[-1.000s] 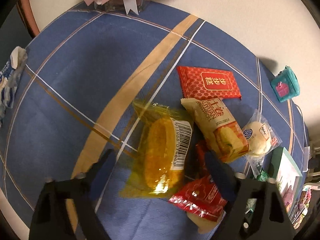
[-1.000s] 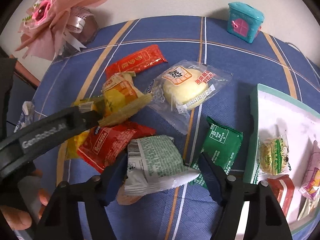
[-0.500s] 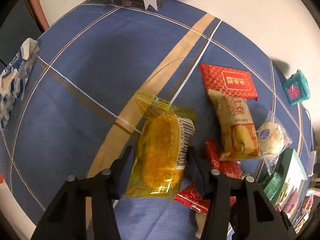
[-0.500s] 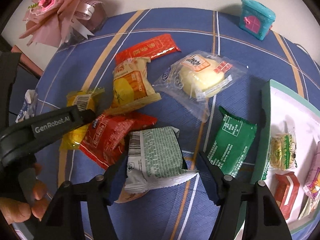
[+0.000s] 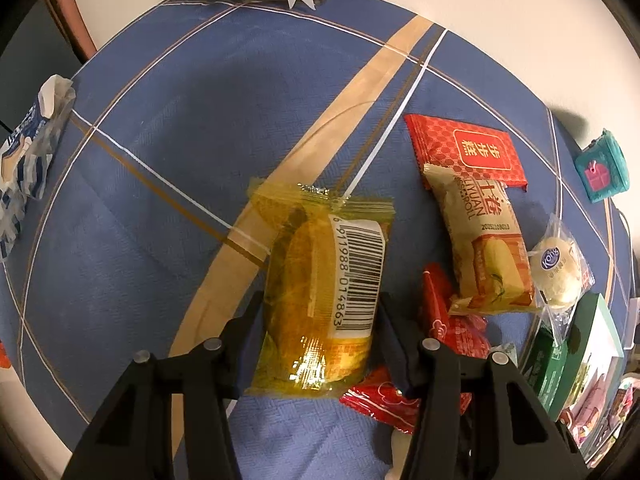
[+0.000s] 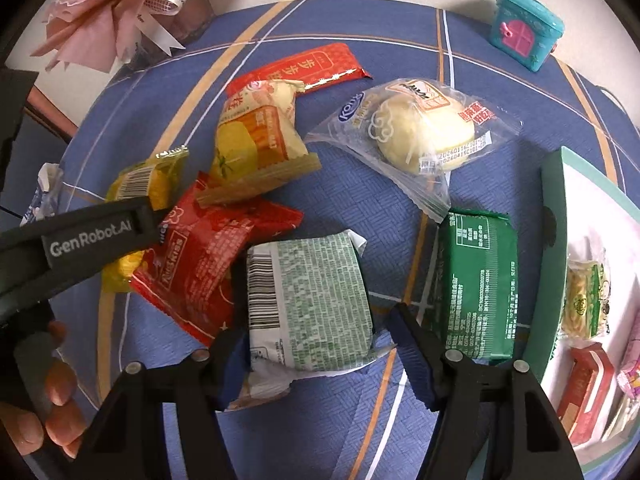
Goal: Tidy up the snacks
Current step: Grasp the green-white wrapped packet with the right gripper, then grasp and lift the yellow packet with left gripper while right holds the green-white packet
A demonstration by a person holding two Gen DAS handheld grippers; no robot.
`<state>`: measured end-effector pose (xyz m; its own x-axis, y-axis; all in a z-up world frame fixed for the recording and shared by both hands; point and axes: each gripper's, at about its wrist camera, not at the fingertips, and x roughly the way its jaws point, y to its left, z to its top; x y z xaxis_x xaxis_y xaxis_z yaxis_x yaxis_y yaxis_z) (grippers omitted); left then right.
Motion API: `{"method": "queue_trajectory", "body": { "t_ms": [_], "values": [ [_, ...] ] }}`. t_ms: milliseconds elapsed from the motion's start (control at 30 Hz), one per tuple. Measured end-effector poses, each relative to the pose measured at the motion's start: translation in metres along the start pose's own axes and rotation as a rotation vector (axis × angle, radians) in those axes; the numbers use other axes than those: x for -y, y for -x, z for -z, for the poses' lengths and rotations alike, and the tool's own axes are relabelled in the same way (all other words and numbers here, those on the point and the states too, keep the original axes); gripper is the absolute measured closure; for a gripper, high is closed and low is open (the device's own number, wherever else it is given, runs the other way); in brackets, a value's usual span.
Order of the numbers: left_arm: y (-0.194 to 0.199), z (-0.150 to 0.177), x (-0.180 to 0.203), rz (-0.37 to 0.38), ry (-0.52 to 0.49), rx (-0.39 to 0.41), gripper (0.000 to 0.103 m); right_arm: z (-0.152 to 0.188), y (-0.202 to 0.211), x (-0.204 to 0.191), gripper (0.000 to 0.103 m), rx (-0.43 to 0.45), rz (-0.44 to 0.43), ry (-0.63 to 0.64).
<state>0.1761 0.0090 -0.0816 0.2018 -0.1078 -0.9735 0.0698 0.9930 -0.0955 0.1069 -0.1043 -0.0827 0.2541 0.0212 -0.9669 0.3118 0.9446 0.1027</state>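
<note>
A yellow see-through snack packet (image 5: pixel 312 248) with a barcode label lies on the blue tablecloth. My left gripper (image 5: pixel 322 300) is shut on it, one pad pressing each long side. The same yellow packet (image 6: pixel 148 176) shows in the right wrist view, partly behind a left finger (image 6: pixel 96 236). My right gripper (image 6: pixel 318 332) stands open, pointing down over a green-and-white printed packet (image 6: pixel 312 280). That packet sits between the fingers, and a small gap shows at the right pad. A hand (image 6: pixel 52 400) holds the left gripper's grip.
Around them lie a red packet (image 6: pixel 200 264), a beige-and-orange roll packet (image 6: pixel 256 140), a flat red packet (image 6: pixel 304 66), a clear-wrapped bun (image 6: pixel 420 128) and a dark green packet (image 6: pixel 476 280). A teal-rimmed box (image 6: pixel 554 260) holds several snacks on the right. A teal toy house (image 6: pixel 524 28) and a pink bouquet (image 6: pixel 108 12) stand at the back.
The left jaws closed in from wide apart onto the yellow packet's sides. The right gripper sank a little closer over the green-and-white packet, with its jaws much as before.
</note>
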Motion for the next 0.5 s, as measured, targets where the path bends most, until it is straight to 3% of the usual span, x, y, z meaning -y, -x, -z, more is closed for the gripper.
{"method": "queue_trajectory", "body": {
  "t_ms": [233, 500],
  "values": [
    [0.006, 0.002, -0.009, 0.009, 0.019, 0.002, 0.049, 0.01, 0.002, -0.001, 0.04, 0.018, 0.036, 0.011],
    [0.011, 0.003, -0.015, 0.01, 0.042, 0.024, 0.057, 0.01, 0.004, 0.004, 0.049, 0.024, 0.059, 0.012]
  ]
}}
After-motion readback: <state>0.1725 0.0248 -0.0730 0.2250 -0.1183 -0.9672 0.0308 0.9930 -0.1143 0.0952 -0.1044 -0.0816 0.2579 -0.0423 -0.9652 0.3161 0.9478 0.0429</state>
